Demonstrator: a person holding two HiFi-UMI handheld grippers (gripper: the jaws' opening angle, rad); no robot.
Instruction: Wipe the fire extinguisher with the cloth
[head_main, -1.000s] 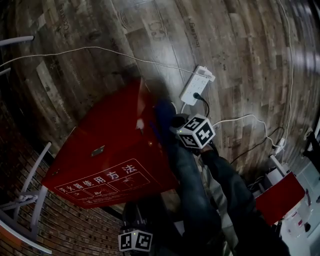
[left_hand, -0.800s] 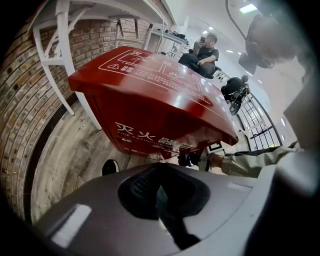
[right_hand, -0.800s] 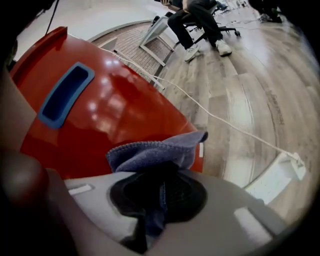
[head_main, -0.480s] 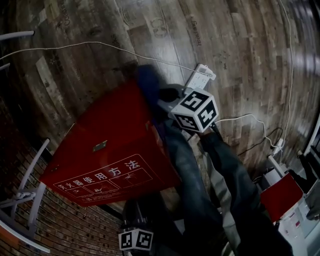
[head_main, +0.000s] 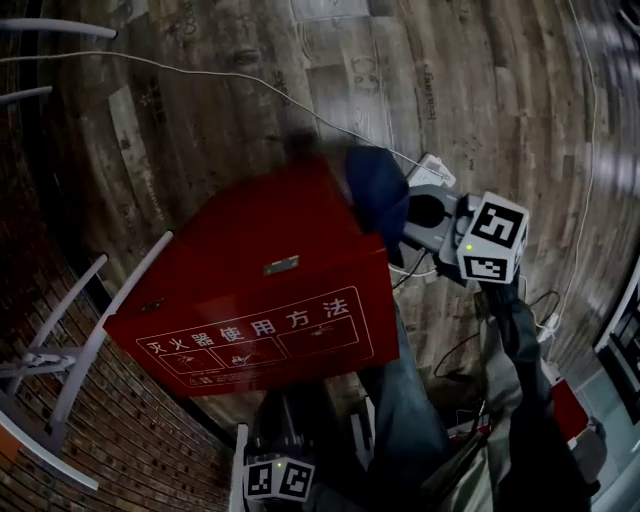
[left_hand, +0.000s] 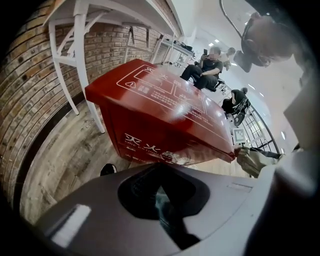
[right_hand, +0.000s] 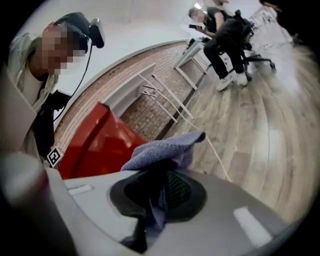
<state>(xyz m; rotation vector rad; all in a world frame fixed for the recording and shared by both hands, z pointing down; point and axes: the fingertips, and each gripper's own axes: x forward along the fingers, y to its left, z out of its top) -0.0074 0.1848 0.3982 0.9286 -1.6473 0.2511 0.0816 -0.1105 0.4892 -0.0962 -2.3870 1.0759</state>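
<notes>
Red fire extinguisher box (head_main: 260, 300) on floor.
Cloth (head_main: 378, 190) at box's far top corner, pinched in right hand-held gripper (right_hand: 160, 192).
Left hand-held gripper (left_hand: 162, 197) clenched, empty, off box's labelled front.
Risk: small pinch on cloth, so it may snag box corner and pull free. Power strip (head_main: 435, 168) cable beside that corner could catch.

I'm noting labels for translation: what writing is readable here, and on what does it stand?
"灭火器使用方法": white, on the red box lid, head view.
"灭火": on its front face, left gripper view; the rest blurs.
Lid panels: print too small to read.
Floor planks: faint marks, unreadable.
</notes>
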